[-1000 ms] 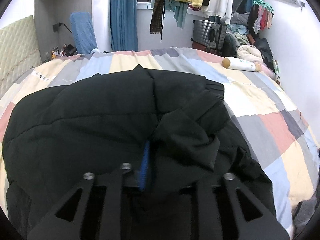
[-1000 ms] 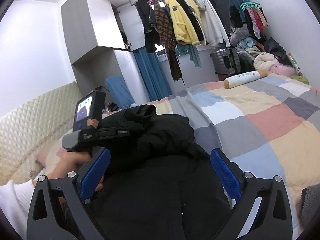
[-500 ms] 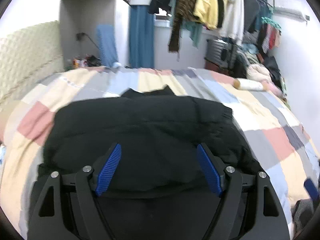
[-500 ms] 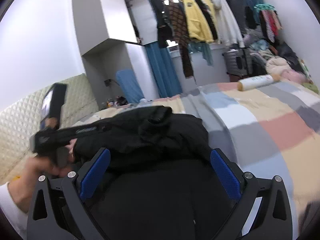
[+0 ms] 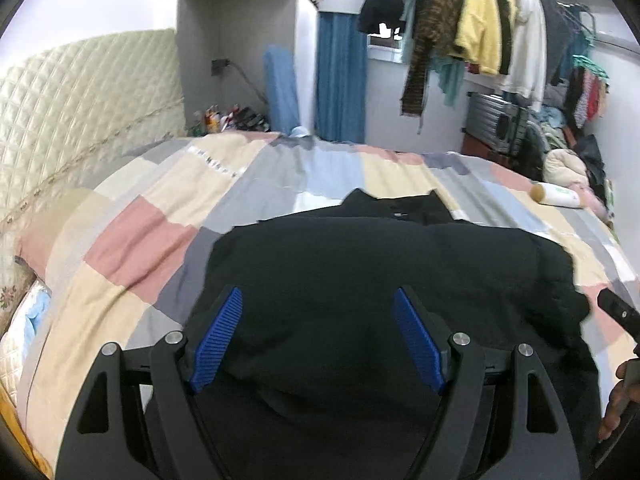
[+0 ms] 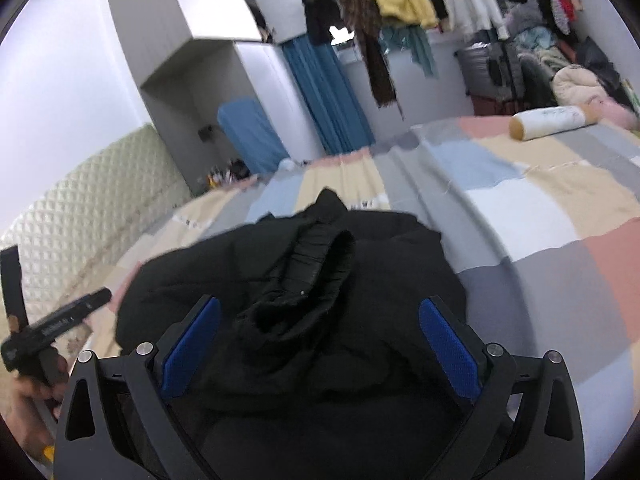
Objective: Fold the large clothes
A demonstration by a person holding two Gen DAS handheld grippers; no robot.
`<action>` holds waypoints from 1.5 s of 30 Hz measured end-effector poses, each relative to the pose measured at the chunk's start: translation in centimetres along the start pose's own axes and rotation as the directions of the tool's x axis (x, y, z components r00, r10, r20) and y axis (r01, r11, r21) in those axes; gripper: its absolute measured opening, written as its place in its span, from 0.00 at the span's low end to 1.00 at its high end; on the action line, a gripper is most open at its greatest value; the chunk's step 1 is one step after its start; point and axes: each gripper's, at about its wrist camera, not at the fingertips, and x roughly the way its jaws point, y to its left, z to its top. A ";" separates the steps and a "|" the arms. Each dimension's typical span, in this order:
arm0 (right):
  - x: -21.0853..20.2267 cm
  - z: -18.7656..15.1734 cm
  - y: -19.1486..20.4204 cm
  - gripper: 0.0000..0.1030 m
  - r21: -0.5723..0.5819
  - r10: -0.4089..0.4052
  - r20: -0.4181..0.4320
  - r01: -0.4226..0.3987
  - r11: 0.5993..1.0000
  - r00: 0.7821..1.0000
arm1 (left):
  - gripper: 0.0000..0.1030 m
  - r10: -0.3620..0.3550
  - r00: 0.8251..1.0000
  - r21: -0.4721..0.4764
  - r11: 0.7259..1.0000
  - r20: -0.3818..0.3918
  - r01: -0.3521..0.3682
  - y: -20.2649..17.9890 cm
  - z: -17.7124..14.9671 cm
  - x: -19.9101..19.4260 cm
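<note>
1. The left gripper [image 5: 318,334] pointed forward and downward, its two blue-padded fingers [image 5: 218,336] spread wide with nothing pressed between the pads.
2. The right gripper [image 6: 320,348] was angled downward too, its blue pads [image 6: 450,350] standing far apart and gripping nothing.
3. At the left edge of the right wrist view, a hand [image 6: 30,404] was wrapped around the left gripper's handle.
4. At the right edge of the left wrist view, what were probably fingertips [image 5: 618,400] of the other hand showed, blurred.

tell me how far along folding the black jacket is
Done: black jacket lies on the patchwork bed, sides folded in, one cuff lying on top. In hand: nothing; left gripper and right gripper open above it. Left: likely the final fold and tidying.
</note>
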 end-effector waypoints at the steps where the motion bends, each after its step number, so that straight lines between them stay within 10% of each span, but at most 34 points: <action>1: 1.0 0.0 -0.1 0.95 0.013 0.017 -0.014 -0.017 1.000 1.000 | 0.76 0.009 1.000 0.000 1.000 -0.003 -0.009 0.5 0.0 0.5; 7: 6.2 0.5 0.6 0.82 -0.016 -0.021 -0.071 0.020 1.000 0.997 | 0.76 0.061 0.998 -0.001 0.998 -0.034 -0.061 3.4 0.3 4.9; 11: 7.5 1.6 0.3 0.29 0.052 0.045 -0.108 -0.039 0.998 0.993 | 0.76 0.061 0.998 -0.014 0.998 -0.031 -0.062 4.4 0.6 6.1; 14: 6.8 2.3 2.6 0.13 -0.063 -0.018 -0.103 0.011 0.998 0.995 | 0.76 0.053 0.997 0.001 0.999 -0.053 -0.053 4.5 1.0 6.8; 20: 4.6 4.1 4.3 0.10 -0.150 -0.144 0.007 0.143 0.978 0.990 | 0.76 0.045 0.998 0.019 0.999 -0.045 -0.044 4.2 1.8 7.2; 45: 11.6 -0.7 1.4 0.24 -0.202 -0.256 -0.142 0.225 0.953 0.956 | 0.75 -0.036 0.982 0.000 0.999 -0.188 0.037 3.1 -0.5 10.7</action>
